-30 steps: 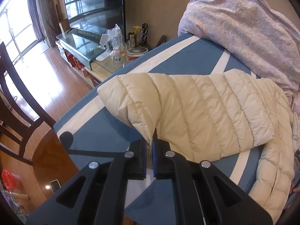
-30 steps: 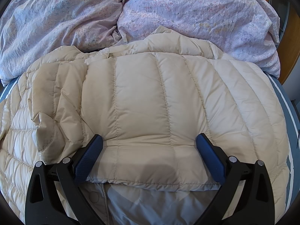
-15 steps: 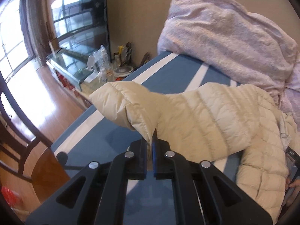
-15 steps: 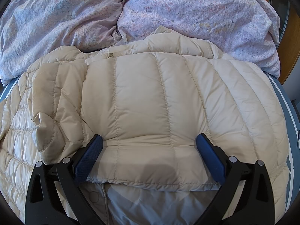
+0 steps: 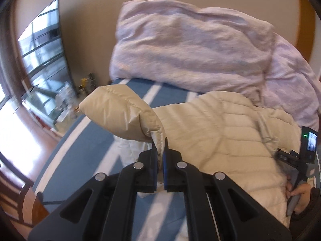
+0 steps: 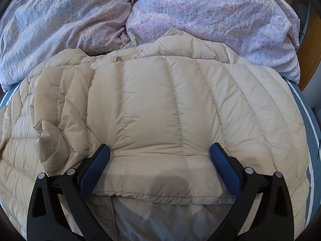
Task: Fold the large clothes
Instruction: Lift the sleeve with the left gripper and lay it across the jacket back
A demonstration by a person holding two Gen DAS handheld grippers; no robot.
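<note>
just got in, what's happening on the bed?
A person is folding a cream puffer jacket on a blue striped bed, one tool in each hand. The left tool is shut on the jacket's sleeve, holding it lifted above the bed. The right tool is open, its fingers spread over the jacket's already folded body, gripping nothing. A lilac duvet is bunched up behind the jacket.

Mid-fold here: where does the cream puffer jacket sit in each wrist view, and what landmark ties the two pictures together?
Left wrist: cream puffer jacket fills centre to right, its sleeve pinched in the left hand-held gripper and lifted.
Right wrist: the jacket fills centre and bottom, between the right hand-held gripper's open fingers.
Shared landmark: lilac duvet behind the jacket.
</note>
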